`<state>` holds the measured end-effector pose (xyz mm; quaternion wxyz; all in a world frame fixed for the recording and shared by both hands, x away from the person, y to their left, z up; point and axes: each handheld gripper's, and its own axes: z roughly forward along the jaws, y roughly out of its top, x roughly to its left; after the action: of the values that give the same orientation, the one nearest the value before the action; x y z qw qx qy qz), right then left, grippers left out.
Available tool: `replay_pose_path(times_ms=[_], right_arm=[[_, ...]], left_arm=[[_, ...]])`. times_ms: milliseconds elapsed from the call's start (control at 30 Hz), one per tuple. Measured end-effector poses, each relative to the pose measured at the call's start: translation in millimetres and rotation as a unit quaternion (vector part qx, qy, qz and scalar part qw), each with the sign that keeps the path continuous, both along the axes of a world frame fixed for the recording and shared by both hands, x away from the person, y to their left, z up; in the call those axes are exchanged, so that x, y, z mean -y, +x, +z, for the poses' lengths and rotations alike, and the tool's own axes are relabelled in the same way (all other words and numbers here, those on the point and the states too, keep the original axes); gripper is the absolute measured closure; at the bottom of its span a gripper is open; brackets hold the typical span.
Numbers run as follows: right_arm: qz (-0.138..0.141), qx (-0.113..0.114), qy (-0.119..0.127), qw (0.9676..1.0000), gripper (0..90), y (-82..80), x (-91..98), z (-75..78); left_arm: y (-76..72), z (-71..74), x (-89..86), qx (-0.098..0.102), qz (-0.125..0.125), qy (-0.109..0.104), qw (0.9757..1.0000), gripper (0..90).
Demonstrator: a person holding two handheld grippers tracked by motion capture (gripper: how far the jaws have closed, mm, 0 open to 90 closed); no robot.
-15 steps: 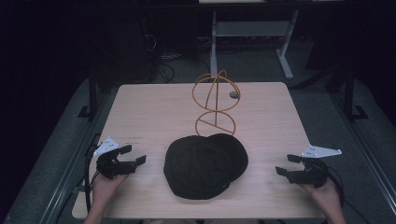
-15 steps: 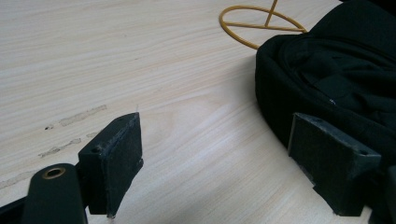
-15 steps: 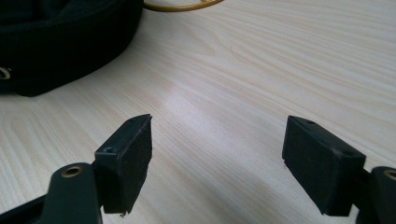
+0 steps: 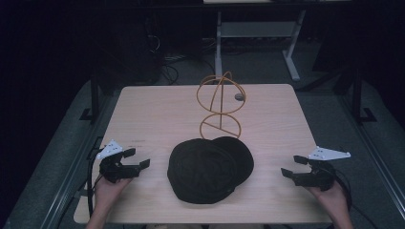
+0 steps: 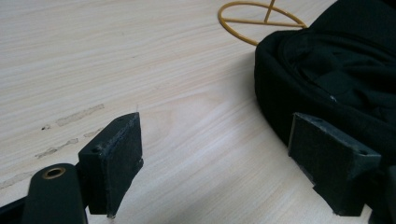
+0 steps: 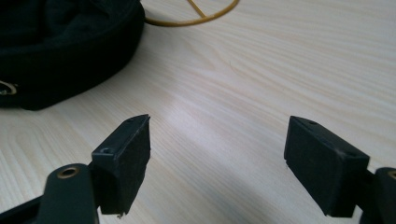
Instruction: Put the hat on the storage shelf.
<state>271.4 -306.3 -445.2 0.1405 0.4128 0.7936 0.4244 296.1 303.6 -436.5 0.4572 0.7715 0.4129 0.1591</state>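
A black cap lies on the pale wooden table, near its front middle. Just behind the cap stands a yellow wire stand with a ring base and a round cage on top. My left gripper rests on the table left of the cap, open and pointing at it. In the left gripper view the gripper holds nothing, and the cap lies close beside the right jaw. My right gripper sits right of the cap, also open. In the right gripper view the gripper has bare wood between its jaws, with the cap farther off.
A small grey object lies near the table's far edge behind the stand. The stand's ring base touches the table just beyond the cap. Dark floor, cables and a white desk frame lie past the table.
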Motion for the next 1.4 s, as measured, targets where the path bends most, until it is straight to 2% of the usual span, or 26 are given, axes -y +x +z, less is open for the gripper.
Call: replay_pose_path(times_ms=[100,433,700,933,967,1000,1100,1167,1233,1267,1300,1333,1400], right_arm=[[0.008,0.012,0.004,0.9999,21.4,-2.7,-6.2,5.3],[0.036,0.018,0.001,0.9992,19.5,-1.5,-22.6,16.7],[0.072,0.026,-0.001,0.997,16.1,-0.7,-43.3,41.0],[0.103,0.024,-0.008,0.9944,14.5,0.1,-60.2,56.3],[0.118,0.023,-0.01,0.9927,14.5,0.1,-69.6,61.5],[0.118,0.023,-0.01,0.9927,14.5,0.1,-69.6,61.5],[0.145,0.026,-0.022,0.9888,14.5,-0.8,-90.9,70.3],[0.151,0.026,-0.023,0.9879,14.5,-0.9,-95.0,71.8],[0.166,0.026,-0.024,0.9855,14.6,-1.3,-105.5,75.0],[0.183,0.026,-0.029,0.9824,14.9,-1.6,-116.0,77.3],[0.183,0.026,-0.029,0.9824,14.9,-1.6,-116.0,77.3],[0.199,0.026,-0.036,0.979,16.2,-2.3,-127.6,79.0],[0.203,0.026,-0.036,0.9782,17.1,-2.8,-131.3,79.5]], left_arm=[[-0.4,0.3,1.3,-0.001,-0.002,0.0,1.0,17.3],[0.1,-1.1,2.1,-0.001,-0.002,0.003,1.0,17.2],[-1.5,-0.8,2.8,0.003,-0.002,0.005,1.0,17.2],[-1.3,-0.7,2.1,0.004,-0.002,0.007,1.0,17.2],[-1.5,-0.7,1.7,0.005,0.0,0.005,1.0,17.2],[-1.5,-0.7,1.7,0.005,0.0,0.005,1.0,17.2],[-1.2,-0.8,1.5,0.004,0.001,0.002,1.0,17.2],[-1.2,-0.7,1.6,0.003,-0.001,0.003,1.0,17.2],[-1.4,-0.3,2.0,0.006,-0.001,0.004,1.0,17.2],[-1.8,0.0,2.1,0.006,-0.002,0.005,1.0,17.2],[-1.8,0.0,2.1,0.006,-0.002,0.005,1.0,17.2],[-2.0,0.2,1.9,0.005,-0.003,0.006,1.0,17.2],[-2.0,-0.1,1.7,0.007,-0.003,0.006,1.0,17.2]])
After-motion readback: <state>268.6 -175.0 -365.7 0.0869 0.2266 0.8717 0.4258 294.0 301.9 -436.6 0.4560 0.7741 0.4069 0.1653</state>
